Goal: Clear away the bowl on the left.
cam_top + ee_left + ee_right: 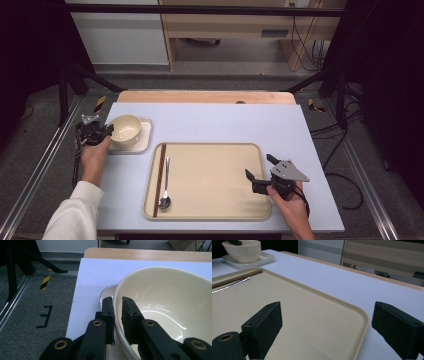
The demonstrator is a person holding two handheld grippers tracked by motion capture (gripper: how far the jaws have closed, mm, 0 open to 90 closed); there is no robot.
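Left hand-held gripper (pixel 117 312) seemingly clamping bowl (pixel 162 302) rim, right hand-held gripper (pixel 324 325) agape over tray (pixel 359 315) edge

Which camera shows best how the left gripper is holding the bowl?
The left gripper view: the left gripper pinches the bowl rim, one jaw inside, one outside. The high view shows the contact small, at the bowl's left side. The right gripper view shows the bowl far off, top left.

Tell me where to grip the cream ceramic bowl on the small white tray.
Take the cream ceramic bowl by its thin rim on the left side, one jaw inside and one outside, as the left gripper does now. The wall is too wide and round to span, and the rim stands open.
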